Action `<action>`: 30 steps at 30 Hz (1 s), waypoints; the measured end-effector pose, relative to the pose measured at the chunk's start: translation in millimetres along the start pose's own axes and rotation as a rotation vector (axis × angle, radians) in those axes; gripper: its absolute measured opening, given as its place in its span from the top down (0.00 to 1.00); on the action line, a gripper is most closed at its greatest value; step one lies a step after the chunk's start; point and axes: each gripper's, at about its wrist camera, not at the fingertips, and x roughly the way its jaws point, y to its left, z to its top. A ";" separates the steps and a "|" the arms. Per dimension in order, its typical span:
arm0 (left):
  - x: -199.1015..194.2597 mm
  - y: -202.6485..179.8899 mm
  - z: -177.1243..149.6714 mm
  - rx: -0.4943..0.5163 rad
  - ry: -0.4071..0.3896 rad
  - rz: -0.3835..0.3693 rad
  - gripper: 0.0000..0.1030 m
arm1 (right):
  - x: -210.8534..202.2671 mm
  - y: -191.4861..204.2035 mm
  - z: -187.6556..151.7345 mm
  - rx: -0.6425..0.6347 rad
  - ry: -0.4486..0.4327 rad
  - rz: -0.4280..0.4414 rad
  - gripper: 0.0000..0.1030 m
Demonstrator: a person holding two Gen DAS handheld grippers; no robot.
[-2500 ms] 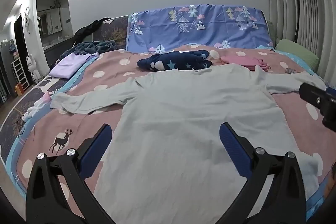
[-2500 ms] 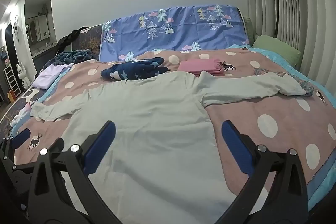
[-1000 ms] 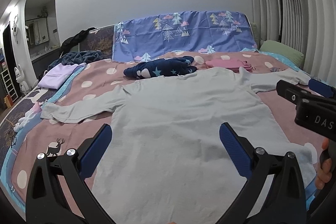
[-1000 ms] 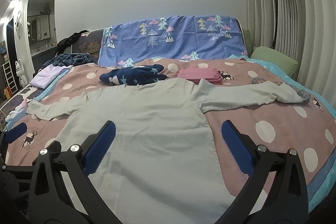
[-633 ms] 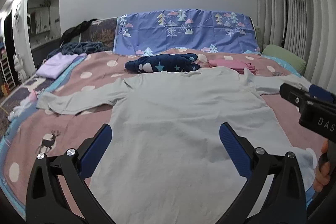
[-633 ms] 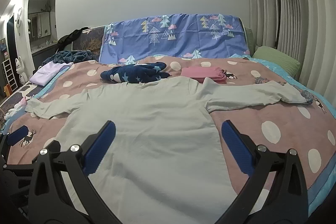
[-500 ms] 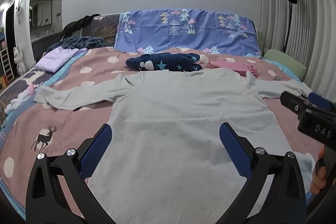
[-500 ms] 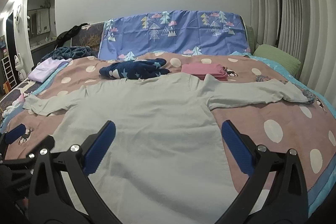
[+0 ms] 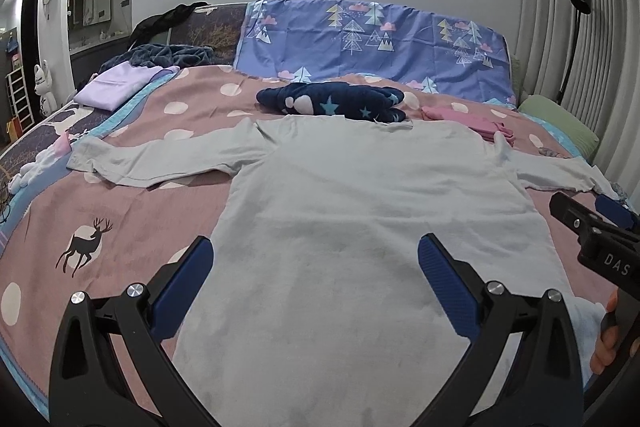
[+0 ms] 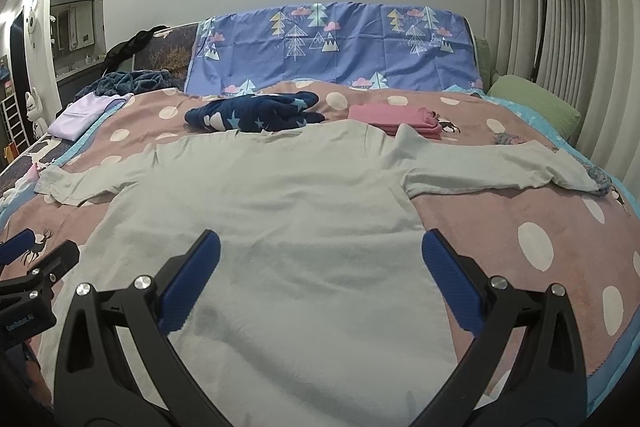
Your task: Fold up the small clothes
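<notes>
A pale grey-green long-sleeved shirt [image 9: 360, 195] lies flat on the bed, both sleeves spread out; it also shows in the right wrist view [image 10: 280, 203]. My left gripper [image 9: 314, 267] is open and empty, held above the shirt's lower body. My right gripper [image 10: 320, 259] is open and empty, also above the lower body. Each gripper shows at the edge of the other's view: the right one [image 9: 592, 227] beside the shirt's right side, the left one [image 10: 28, 267] at its left side.
The bed has a pink polka-dot cover [image 9: 132, 219]. A navy star-print garment [image 9: 332, 99] and folded pink clothes [image 10: 394, 117] lie beyond the collar. A folded lilac item [image 9: 120, 87], a dark blanket [image 9: 168, 53], a green pillow [image 10: 532, 99] and a blue tree-print sheet [image 9: 372, 39] stand farther back.
Both grippers have stayed open and empty. Both views have shifted slightly over the shirt, the left one drifting leftward; the shirt has not moved.
</notes>
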 end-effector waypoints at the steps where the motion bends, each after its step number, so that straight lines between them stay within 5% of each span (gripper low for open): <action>1: 1.1 0.1 0.7 0.002 0.001 0.000 0.01 | 1.7 0.3 0.2 -0.001 0.004 0.000 0.02; 14: 14.3 0.3 6.5 0.026 0.040 0.031 0.01 | 17.1 4.5 3.8 -0.037 -0.002 -0.006 0.02; 22: 21.7 7.2 11.1 0.010 0.044 0.016 0.01 | 33.8 6.8 10.8 -0.050 0.024 0.022 0.33; 30: 35.1 15.9 16.5 0.005 0.048 0.023 0.01 | 48.7 15.5 14.2 -0.110 0.024 0.015 0.39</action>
